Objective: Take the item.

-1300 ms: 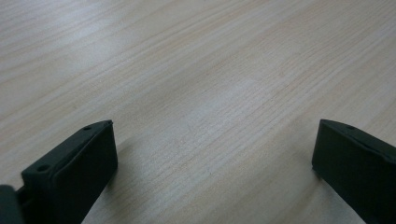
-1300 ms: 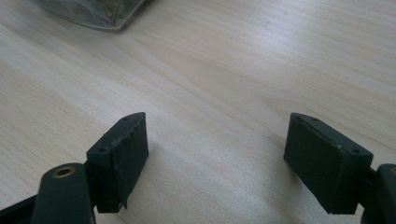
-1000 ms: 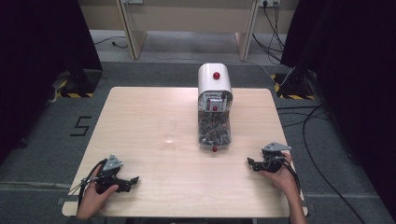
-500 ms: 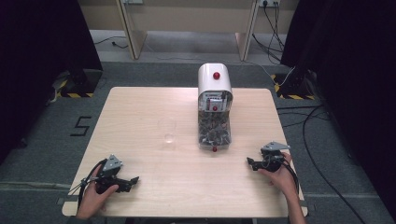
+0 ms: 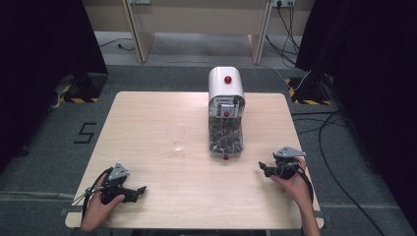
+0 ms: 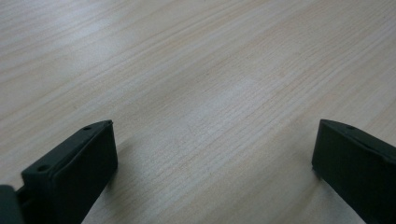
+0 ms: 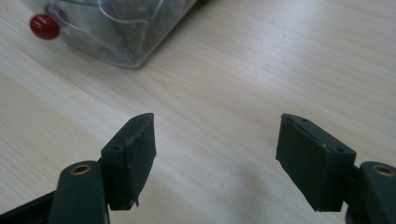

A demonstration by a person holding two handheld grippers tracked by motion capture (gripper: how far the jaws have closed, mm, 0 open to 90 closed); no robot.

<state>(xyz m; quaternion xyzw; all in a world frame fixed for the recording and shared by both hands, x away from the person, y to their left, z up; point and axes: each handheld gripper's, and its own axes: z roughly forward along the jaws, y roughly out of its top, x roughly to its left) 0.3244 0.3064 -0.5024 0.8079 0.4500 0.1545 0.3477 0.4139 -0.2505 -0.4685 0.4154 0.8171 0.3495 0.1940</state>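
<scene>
A dispenser [image 5: 226, 118] with a white top, red knobs and a clear bin of dark pieces stands at the table's centre back. A clear cup [image 5: 176, 137] stands to its left. My left gripper [image 5: 140, 191] rests at the front left, held by a hand; in the left gripper view its jaws [image 6: 215, 140] stand wide apart over bare wood. My right gripper [image 5: 263, 169] lies at the front right and points toward the dispenser. Its jaws [image 7: 217, 135] have just been closing a little but remain open, with nothing between them. The dispenser's clear bin [image 7: 116, 23] and red knob [image 7: 44, 26] lie ahead of them.
The light wooden table [image 5: 147, 113] has bare wood between the two grippers. Cables [image 5: 339, 147] run over the grey floor to the right, and dark curtains hang on both sides.
</scene>
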